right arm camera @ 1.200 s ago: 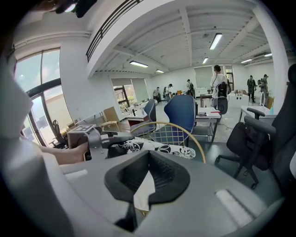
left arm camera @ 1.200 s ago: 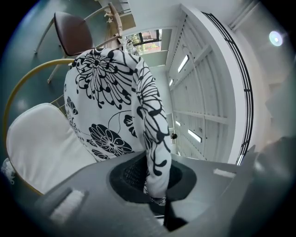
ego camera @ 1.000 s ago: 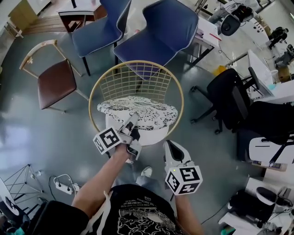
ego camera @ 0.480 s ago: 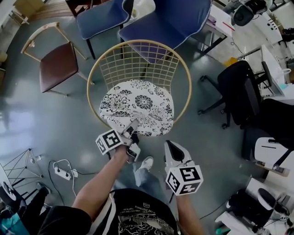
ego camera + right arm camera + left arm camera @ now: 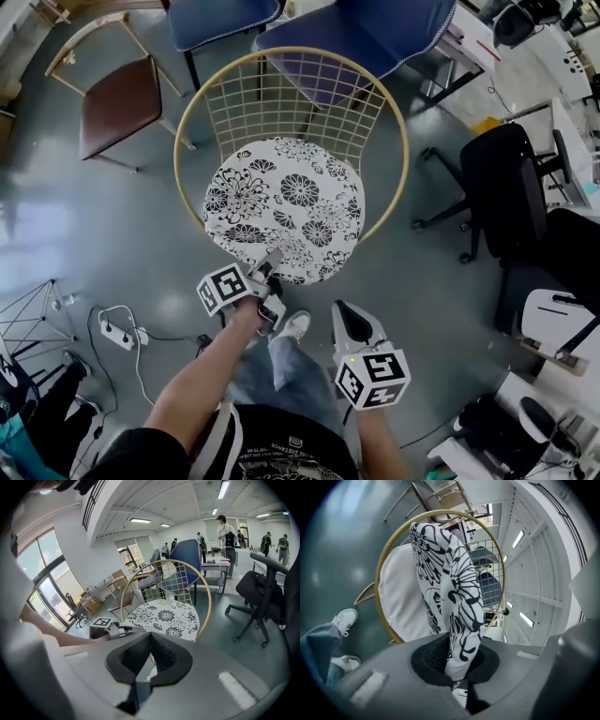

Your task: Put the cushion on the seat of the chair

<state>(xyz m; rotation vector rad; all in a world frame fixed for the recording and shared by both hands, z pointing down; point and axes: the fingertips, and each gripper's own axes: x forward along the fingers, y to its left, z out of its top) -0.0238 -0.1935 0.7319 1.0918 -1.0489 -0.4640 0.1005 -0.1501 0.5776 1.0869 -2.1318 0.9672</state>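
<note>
A round white cushion with black flowers [image 5: 286, 206] lies over the seat of the gold wire chair [image 5: 398, 122]. My left gripper [image 5: 272, 261] is at the cushion's near edge, shut on the fabric. In the left gripper view that edge [image 5: 459, 588] stands up between the pads of the left gripper [image 5: 457, 665], with the gold hoop behind it. My right gripper [image 5: 345, 314] hangs lower right, apart from the chair, shut with nothing in it. The right gripper view shows the right gripper [image 5: 151, 639] pointing at the cushion [image 5: 166, 616] and the left gripper [image 5: 129, 630].
A brown-seated chair [image 5: 112, 94] stands at the upper left and blue chairs [image 5: 375, 33] behind the wire chair. A black office chair [image 5: 506, 187] is at the right. A power strip with cable [image 5: 117, 336] lies on the floor at left. A shoe [image 5: 295, 325] shows beside the left gripper.
The cushion has come down with my left gripper and now covers the white seat that showed under it. Both grippers have sunk, and the chair fills more of the view.
</note>
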